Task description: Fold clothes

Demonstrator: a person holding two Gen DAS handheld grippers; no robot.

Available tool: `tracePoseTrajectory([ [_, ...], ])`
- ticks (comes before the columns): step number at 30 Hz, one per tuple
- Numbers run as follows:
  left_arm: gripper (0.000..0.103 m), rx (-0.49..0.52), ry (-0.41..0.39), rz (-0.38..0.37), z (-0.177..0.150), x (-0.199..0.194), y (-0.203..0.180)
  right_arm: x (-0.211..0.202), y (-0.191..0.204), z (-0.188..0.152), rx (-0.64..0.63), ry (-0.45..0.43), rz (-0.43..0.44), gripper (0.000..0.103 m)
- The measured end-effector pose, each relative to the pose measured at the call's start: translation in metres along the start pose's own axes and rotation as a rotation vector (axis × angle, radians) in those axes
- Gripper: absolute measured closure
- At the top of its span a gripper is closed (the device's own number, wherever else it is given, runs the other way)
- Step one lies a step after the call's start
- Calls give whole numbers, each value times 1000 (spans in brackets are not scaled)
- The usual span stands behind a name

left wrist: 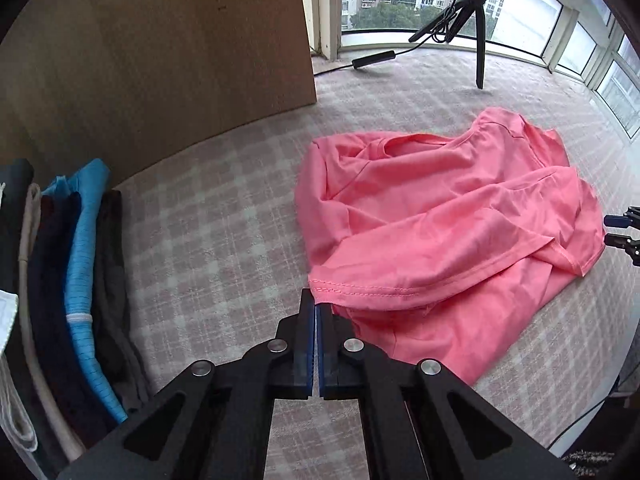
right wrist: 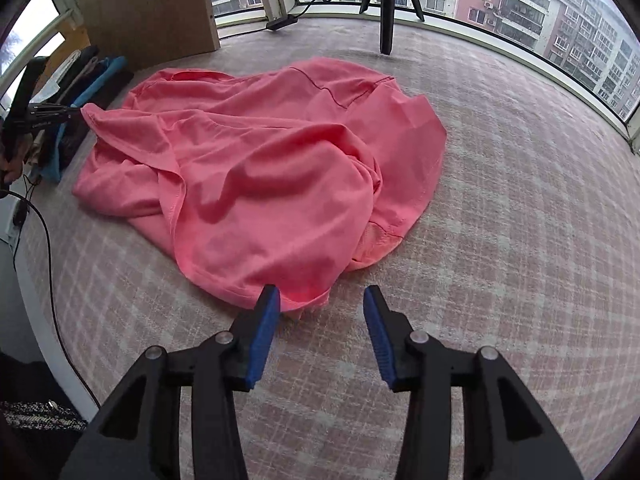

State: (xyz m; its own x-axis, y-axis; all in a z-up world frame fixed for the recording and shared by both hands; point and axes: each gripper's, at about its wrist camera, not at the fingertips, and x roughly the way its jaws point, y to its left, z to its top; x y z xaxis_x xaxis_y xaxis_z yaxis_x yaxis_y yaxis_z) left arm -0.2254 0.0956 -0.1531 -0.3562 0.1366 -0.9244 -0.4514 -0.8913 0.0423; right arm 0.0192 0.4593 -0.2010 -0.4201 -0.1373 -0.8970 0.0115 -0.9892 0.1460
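Note:
A pink T-shirt [left wrist: 440, 216] lies crumpled on the pink checked cloth surface [left wrist: 208, 220], neckline toward the window. My left gripper [left wrist: 317, 306] is shut on a hem corner of the shirt at its near left edge. The right wrist view shows that gripper [right wrist: 78, 112] from the side, pinching the corner of the T-shirt [right wrist: 260, 168] and lifting it slightly. My right gripper [right wrist: 320, 298] is open just in front of the shirt's near edge, its left fingertip touching the fabric and nothing between the pads. It also shows at the left wrist view's right edge [left wrist: 616, 230].
A row of folded clothes [left wrist: 80, 280] stands at the left, beside a brown board [left wrist: 160, 60]. A black tripod [left wrist: 476, 20] with a cable and inline switch [left wrist: 372, 58] stands by the windows at the back. A black cable [right wrist: 44, 240] runs along the left edge.

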Motion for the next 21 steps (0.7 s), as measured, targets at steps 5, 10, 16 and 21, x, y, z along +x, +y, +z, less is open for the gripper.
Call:
tracePoseTrajectory([
  [5,103,-13,-11,20,5,-18,9,-35,0,11,35,-93,61,99],
  [10,103,-4,-74,38,-21,-83,12,-75,-1,20,74,-191,119,100],
  [16,103,-31,-118,63,-85,-184,13,-200,13,-20,129,-373,174,100],
  [21,103,-8,-39,-1,-92,-160,7,-173,14,-8,203,-328,172,100],
])
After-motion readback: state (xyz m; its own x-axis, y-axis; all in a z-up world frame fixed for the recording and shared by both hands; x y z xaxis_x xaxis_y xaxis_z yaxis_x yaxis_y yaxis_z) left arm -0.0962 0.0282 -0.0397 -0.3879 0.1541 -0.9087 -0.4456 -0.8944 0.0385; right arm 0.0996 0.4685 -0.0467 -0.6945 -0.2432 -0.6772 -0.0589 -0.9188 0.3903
